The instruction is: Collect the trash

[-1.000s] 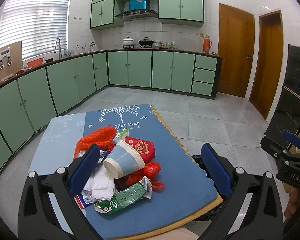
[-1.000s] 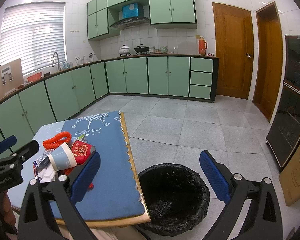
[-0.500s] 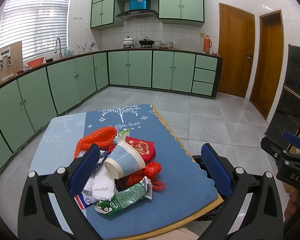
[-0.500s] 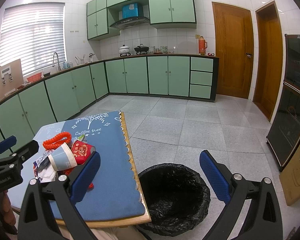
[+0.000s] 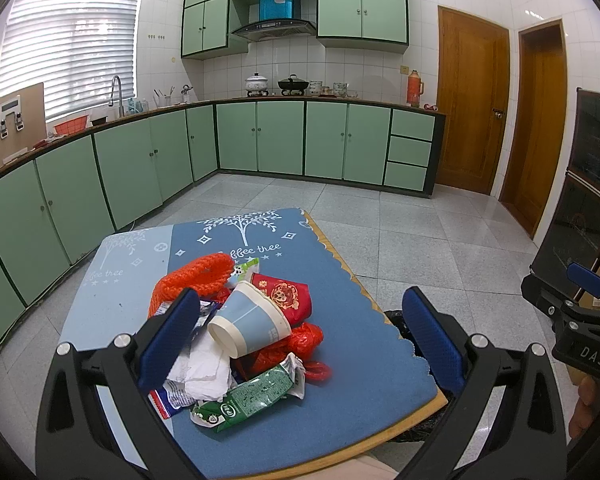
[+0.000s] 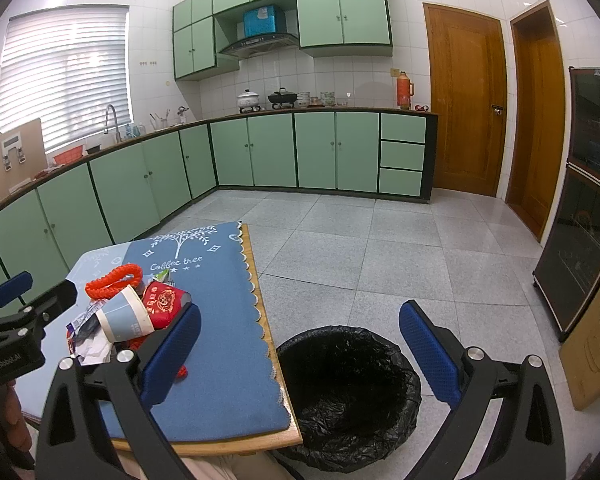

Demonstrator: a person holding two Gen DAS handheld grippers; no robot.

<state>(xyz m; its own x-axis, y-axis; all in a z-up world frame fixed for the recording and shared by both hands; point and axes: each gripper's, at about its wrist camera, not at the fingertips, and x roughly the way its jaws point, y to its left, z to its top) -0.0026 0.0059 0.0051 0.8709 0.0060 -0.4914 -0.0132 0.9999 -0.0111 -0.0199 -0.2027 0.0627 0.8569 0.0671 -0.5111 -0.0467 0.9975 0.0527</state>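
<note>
Both grippers spread wide and empty, nothing moved in the last second, trash pile untouched

Nearest, left black gripper with blue pads [image 5: 300, 332] hangs released over the near table edge, aimed at the pile; right black gripper with blue pads [image 6: 300, 344] also released, over the gap between table and round bin lined with a black plastic bag [image 6: 350, 392] on the floor just beside the table's right edge. Pile sits on the blue printed tablecloth [image 5: 352, 344]: green crumpled snack wrapper [image 5: 248, 398] closest, white crumpled paper [image 5: 206, 368], light blue paper cup on its side [image 5: 250, 326], red printed packet [image 5: 286, 294], orange knitted cord [image 5: 192, 280] furthest. No change from either earlier view, so collection not started; judged next step is a first grab, likely wrapper or cup
</note>
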